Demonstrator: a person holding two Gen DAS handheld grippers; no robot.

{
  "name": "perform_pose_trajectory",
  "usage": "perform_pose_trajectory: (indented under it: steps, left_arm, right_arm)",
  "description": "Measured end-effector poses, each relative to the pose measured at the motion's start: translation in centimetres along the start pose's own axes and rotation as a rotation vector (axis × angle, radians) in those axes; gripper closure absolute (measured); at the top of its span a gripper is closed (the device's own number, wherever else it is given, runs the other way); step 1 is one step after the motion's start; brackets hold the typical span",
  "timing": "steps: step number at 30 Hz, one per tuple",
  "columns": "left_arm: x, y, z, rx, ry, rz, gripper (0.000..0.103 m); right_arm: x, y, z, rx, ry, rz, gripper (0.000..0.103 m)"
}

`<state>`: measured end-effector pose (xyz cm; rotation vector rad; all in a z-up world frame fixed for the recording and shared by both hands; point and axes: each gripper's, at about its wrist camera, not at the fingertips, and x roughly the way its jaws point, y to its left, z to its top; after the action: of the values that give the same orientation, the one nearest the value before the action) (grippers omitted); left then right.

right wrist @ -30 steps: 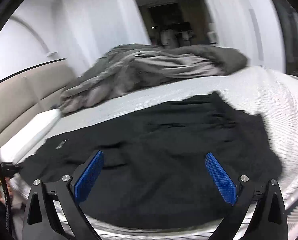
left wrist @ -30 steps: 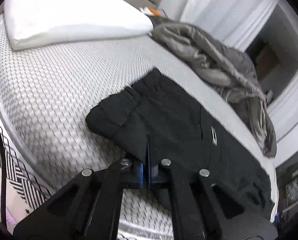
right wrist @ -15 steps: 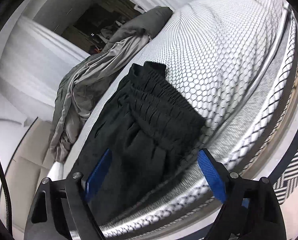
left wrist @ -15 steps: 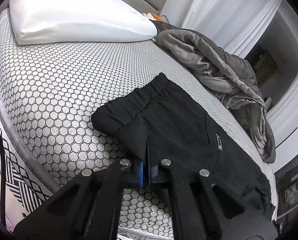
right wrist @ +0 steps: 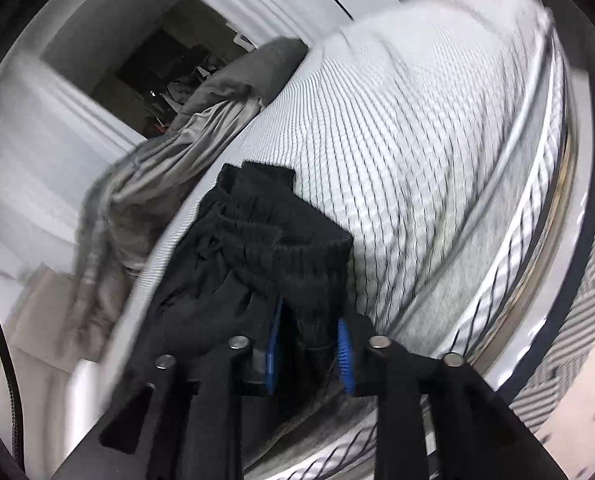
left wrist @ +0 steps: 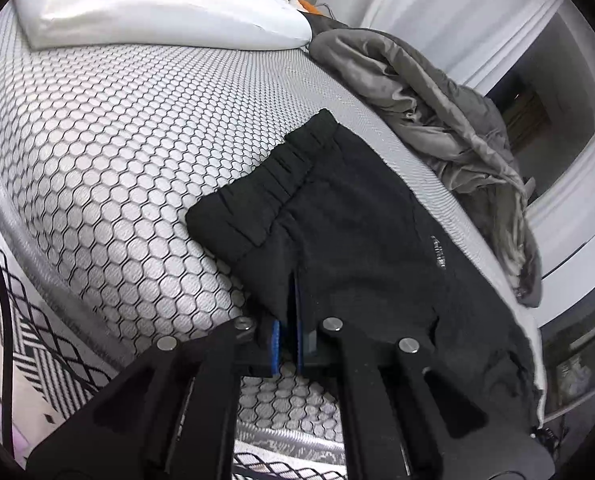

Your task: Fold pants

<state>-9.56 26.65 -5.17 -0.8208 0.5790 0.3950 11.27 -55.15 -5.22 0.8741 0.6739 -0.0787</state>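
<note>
Black pants lie on the bed, folded lengthwise, with the elastic waistband toward the pillow. My left gripper is shut on the near edge of the pants just below the waistband. In the right wrist view the pants lie bunched near the bed's edge. My right gripper has closed on the gathered waistband end, with thick fabric between its blue pads. This view is blurred by motion.
A mattress with a grey honeycomb cover carries a white pillow at the head and a crumpled grey duvet along the far side. A black-and-white patterned rug lies below the near bed edge. The duvet also shows in the right view.
My right gripper moved in from open to closed on the waistband end of the pants. My left gripper stayed shut on the pants edge, and its view shifted only slightly.
</note>
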Motion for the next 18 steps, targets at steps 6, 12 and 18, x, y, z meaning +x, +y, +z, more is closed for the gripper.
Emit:
perform_pose_trajectory:
  steps: [6,12,18]
  left_arm:
    - [0.7,-0.2,0.4,-0.026,-0.011,-0.013,0.100]
    - [1.3,-0.3,1.0,-0.048,-0.031,0.005,0.103]
    - [-3.2,-0.6,-0.1,-0.031,-0.085,-0.023,0.103]
  right_arm:
    - [-1.0,-0.3,-0.5,0.008,0.001,0.116,0.065]
    - [0.7,0.5,-0.1,-0.034,0.014,0.042,0.090]
    - [-4.3,0.7,-0.8,-0.066,-0.141,0.086,0.093]
